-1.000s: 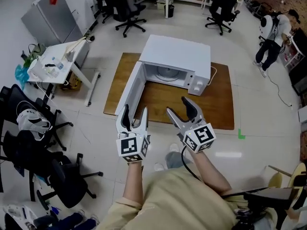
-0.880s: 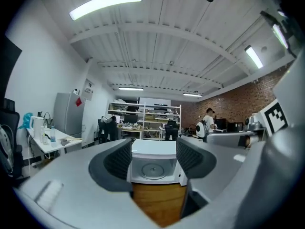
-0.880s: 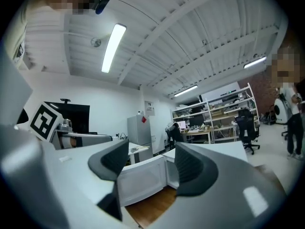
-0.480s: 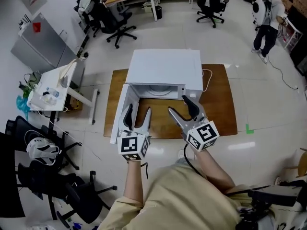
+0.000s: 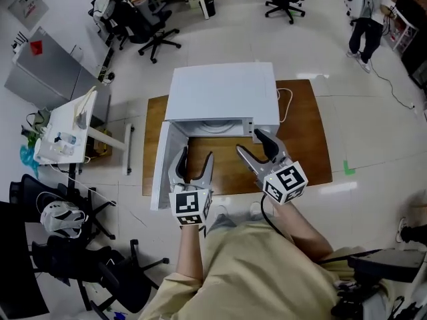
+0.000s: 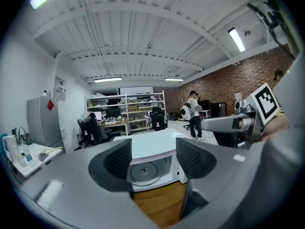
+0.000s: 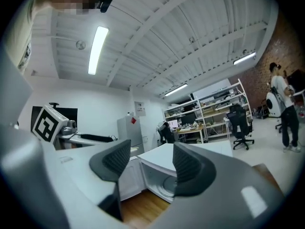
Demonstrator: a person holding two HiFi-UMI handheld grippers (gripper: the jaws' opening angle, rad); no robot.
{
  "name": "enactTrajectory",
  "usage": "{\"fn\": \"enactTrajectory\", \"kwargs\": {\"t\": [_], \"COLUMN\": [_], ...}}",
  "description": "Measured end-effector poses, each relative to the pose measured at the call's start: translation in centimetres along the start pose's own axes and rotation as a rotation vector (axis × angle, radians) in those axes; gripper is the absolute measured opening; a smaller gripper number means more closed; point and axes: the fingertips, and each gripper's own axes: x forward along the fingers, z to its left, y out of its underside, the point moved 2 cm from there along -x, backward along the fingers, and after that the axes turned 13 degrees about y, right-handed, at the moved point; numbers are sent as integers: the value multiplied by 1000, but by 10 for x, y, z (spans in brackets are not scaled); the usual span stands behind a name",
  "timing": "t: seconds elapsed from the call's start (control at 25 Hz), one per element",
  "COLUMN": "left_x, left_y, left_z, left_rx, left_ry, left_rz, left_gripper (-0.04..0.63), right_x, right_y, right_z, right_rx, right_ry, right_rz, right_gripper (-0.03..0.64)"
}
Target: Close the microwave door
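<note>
A white microwave (image 5: 221,91) stands on a low wooden table (image 5: 303,145). Its door (image 5: 160,169) hangs open to the left, so the cavity and glass turntable (image 6: 141,171) show. My left gripper (image 5: 195,155) is open and empty, just right of the door's free edge and in front of the cavity. My right gripper (image 5: 251,143) hovers before the control panel; its jaws have just been closing but still stand apart with nothing between them. The left gripper view looks between its jaws (image 6: 153,159) into the cavity. In the right gripper view (image 7: 145,163) the door (image 7: 129,178) shows.
A small white table (image 5: 63,129) with bottles stands at the left, beside a grey cabinet (image 5: 40,79). Black office chairs (image 5: 67,232) crowd the lower left, with more chairs (image 5: 150,29) at the back. A person (image 5: 363,19) stands far right. Green tape (image 5: 349,168) marks the floor.
Both grippers have come forward, closer to the microwave front. The right gripper's jaws stand narrower than before. The door has stayed open.
</note>
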Motion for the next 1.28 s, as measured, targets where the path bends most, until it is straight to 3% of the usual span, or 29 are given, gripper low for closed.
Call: {"fn": "enactTrajectory", "kwargs": {"t": [0.12,0.2,0.36,0.44,0.52,0.64,0.76,0.84,1.04,1.28], "left_x": [7,10,9,-4,-21,-48,-93,-124,-142,-132], "left_y": [-5,-12,-11,-1,19,62,115,144,163,163], "left_z": [12,27,63,82,99,121,146,161,173,168], "left_rx": [-12,21,100,97,36,-120,-252,-307,-402,-412], "left_ry": [27,38,16,33,74,146,218,229,282,389], "left_rz": [-5,12,135,214,296,408,569,635,634,634], "left_gripper": [293,293,293,293,293,293,283,257,213,157], "right_x": [18,34,59,69,76,87,99,102,114,128], "right_y": [-9,-19,-31,-29,-26,-24,-22,-17,-11,-11], "right_z": [9,18,25,22,17,7,20,29,31,29], "right_rx": [-32,-31,-64,-55,-40,-30,-58,-76,-57,-62], "right_ry": [28,30,59,85,108,108,80,74,76,89], "right_rz": [-4,-6,-14,-14,-24,-36,-33,-27,-3,17], "right_gripper": [267,264,264,264,264,261,258,253,249,247]}}
